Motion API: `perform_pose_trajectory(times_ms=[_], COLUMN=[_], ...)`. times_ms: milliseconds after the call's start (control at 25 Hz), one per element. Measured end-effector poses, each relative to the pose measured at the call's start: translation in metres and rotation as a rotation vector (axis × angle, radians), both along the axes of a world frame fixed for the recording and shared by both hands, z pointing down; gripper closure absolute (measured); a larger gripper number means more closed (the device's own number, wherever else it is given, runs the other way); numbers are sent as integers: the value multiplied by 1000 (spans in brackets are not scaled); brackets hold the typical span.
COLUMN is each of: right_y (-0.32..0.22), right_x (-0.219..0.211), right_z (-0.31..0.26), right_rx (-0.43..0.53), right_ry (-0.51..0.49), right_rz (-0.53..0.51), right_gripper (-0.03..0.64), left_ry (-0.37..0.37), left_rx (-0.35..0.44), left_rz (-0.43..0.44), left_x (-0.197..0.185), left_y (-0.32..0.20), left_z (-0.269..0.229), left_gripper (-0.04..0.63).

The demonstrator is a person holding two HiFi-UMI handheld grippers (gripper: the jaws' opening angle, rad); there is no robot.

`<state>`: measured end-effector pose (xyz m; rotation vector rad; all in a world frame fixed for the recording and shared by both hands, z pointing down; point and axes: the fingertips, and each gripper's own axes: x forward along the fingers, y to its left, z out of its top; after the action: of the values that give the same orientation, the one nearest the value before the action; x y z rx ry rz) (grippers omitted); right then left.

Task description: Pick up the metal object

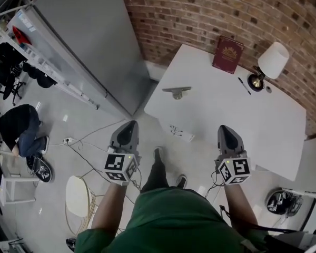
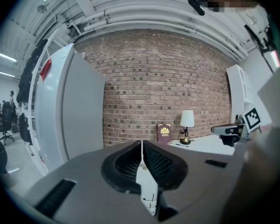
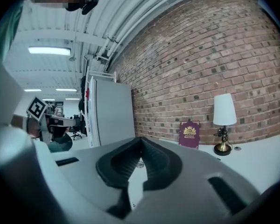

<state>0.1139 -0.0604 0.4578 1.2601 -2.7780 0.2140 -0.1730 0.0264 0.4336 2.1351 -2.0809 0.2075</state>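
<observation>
The metal object (image 1: 176,91), a small grey T-shaped piece, lies on the white table (image 1: 226,120) near its far left edge. Both grippers hang over the floor in front of the table's near edge, well short of the object. My left gripper (image 1: 129,124) is shut with nothing between its jaws; its pads meet in the left gripper view (image 2: 141,144). My right gripper (image 1: 224,127) is also shut and empty, with its pads together in the right gripper view (image 3: 141,140). In both gripper views the jaws hide most of the table's near part.
A maroon book (image 1: 228,54), a white-shaded lamp (image 1: 268,63) and a pen (image 1: 244,85) sit at the table's far side by the brick wall. A small printed card (image 1: 180,132) lies near the front edge. A tall grey cabinet (image 1: 95,41) stands left; a white stool (image 1: 79,195) and cables are on the floor.
</observation>
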Motion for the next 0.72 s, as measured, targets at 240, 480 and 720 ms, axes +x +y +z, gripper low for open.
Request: perform_pose_trajectory(times_ms=[240, 480, 720], right_y=[-41, -87, -102], right_x=[-6, -25, -45], right_z=[-2, 3, 7], right_rx=[11, -17, -56], right_ry=[53, 82, 112], right_rz=[98, 204, 308], right_gripper=[614, 614, 614], left_ry=[-71, -219, -427], left_rx=[18, -17, -145], left_rz=[143, 345, 627], left_x=[-4, -6, 8], left_y=[-74, -154, -198], left_z=[28, 62, 126], left_gripper=[584, 584, 583])
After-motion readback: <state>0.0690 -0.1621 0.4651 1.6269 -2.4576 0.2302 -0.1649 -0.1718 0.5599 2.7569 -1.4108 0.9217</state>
